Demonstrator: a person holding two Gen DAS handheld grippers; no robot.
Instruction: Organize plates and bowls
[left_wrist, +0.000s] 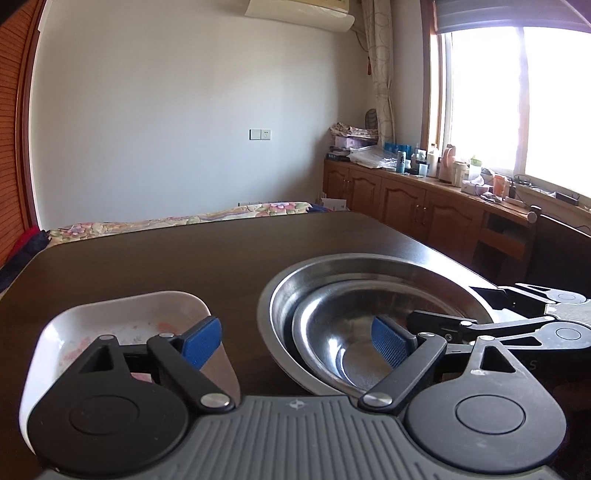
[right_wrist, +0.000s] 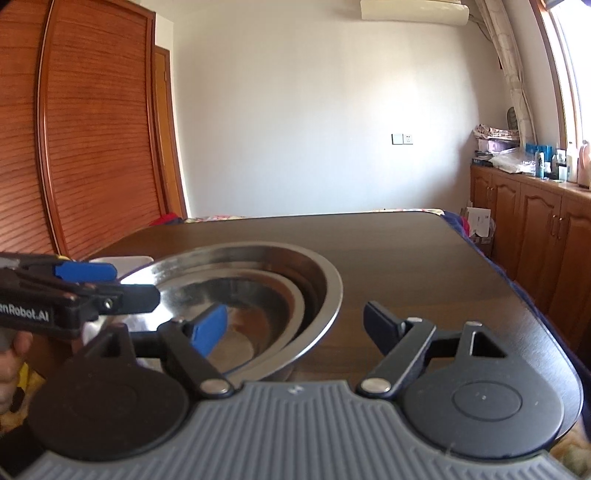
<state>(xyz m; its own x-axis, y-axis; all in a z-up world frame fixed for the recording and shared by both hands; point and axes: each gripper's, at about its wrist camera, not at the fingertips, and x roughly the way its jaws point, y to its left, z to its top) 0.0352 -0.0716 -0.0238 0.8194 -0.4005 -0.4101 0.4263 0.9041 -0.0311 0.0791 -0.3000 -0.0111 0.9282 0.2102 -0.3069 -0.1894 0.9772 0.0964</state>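
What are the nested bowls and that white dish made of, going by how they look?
Bowls: almost certainly stainless steel, brushed yet shiny, mirroring the blue gripper pad and window light.
Dish: looks like glazed ceramic, possibly melamine; smooth white gloss with a faint pinkish pattern inside.

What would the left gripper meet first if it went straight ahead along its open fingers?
Probably nothing at first: the left gripper points at bare table between the white dish and the steel bowls. Its right finger overlaps the bowls, so it might clip the rim; depth is unclear.
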